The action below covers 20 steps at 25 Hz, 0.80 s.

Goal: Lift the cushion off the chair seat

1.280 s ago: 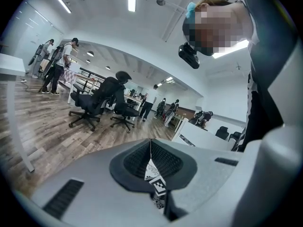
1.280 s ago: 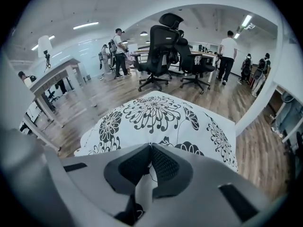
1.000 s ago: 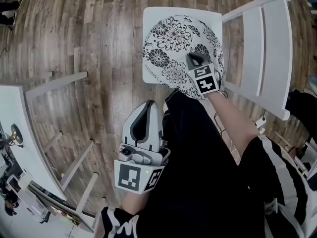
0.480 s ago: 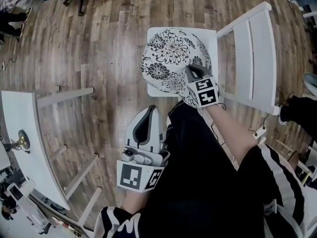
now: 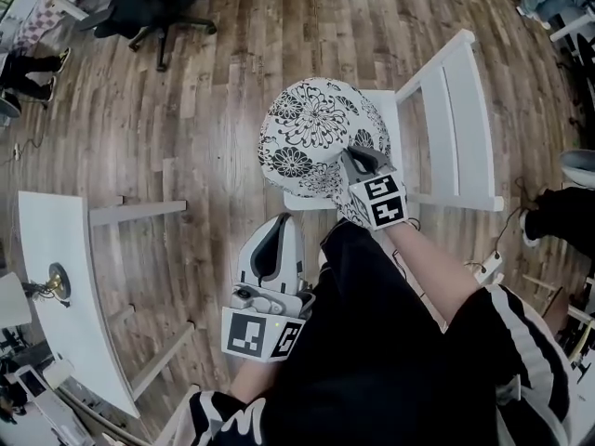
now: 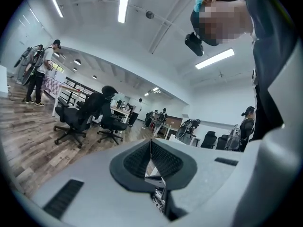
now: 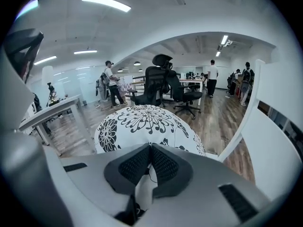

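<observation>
A round white cushion point(image 5: 311, 124) with black flower print hangs tilted above the white chair seat point(image 5: 398, 126). My right gripper point(image 5: 356, 163) is shut on the cushion's near edge, and the fabric is pinched between its pads. In the right gripper view the cushion point(image 7: 147, 122) bulges just beyond the right gripper point(image 7: 151, 149). My left gripper point(image 5: 277, 228) is held close to the person's body, short of the chair, shut with nothing in it. In the left gripper view the left gripper point(image 6: 150, 146) faces the open room with its pads together.
The chair's slatted back point(image 5: 460, 110) stands right of the cushion. A white table point(image 5: 65, 295) with a small brass object is at the lower left. A black office chair point(image 5: 149, 7) sits at the far left. A white power strip point(image 5: 488, 268) lies on the wooden floor at right.
My right gripper has risen with the cushion, which has come up off the seat and tilted. The left gripper has moved up a little, still shut.
</observation>
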{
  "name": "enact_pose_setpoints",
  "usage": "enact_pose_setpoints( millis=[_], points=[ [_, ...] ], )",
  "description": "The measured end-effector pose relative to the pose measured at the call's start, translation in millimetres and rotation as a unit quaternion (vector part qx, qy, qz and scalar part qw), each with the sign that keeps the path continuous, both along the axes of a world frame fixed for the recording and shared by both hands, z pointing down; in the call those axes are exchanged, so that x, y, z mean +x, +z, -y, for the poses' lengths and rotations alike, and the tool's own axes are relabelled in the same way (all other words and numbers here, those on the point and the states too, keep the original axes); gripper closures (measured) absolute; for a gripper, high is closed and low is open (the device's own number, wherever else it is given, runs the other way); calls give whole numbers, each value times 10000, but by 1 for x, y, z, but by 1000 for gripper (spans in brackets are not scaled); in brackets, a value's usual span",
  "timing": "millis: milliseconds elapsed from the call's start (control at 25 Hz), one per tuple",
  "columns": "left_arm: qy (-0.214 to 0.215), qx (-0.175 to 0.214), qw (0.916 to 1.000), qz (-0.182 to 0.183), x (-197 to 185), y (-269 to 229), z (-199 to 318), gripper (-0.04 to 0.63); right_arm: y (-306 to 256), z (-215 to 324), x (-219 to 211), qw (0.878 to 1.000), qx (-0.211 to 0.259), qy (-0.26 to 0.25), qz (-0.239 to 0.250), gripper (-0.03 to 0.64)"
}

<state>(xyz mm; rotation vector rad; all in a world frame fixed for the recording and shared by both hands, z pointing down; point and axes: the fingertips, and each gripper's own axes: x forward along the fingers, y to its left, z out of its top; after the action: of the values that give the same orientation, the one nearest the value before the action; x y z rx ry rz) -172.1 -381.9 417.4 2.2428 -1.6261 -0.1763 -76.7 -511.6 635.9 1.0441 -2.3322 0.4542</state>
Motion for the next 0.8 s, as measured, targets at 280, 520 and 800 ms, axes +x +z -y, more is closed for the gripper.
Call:
enact_pose_setpoints(
  millis=[280, 520, 800],
  points=[
    [157, 241, 9996, 12, 7, -18, -5, 591, -48, -12, -4, 9987, 239, 87, 435, 588],
    [197, 380, 9991, -20, 14, -31, -12, 591, -90, -18, 1, 9961, 508, 168, 704, 588],
    [325, 664, 9973, 26, 21, -55, -12, 591, -130, -23, 9, 9923, 650, 341, 995, 588]
  ],
)
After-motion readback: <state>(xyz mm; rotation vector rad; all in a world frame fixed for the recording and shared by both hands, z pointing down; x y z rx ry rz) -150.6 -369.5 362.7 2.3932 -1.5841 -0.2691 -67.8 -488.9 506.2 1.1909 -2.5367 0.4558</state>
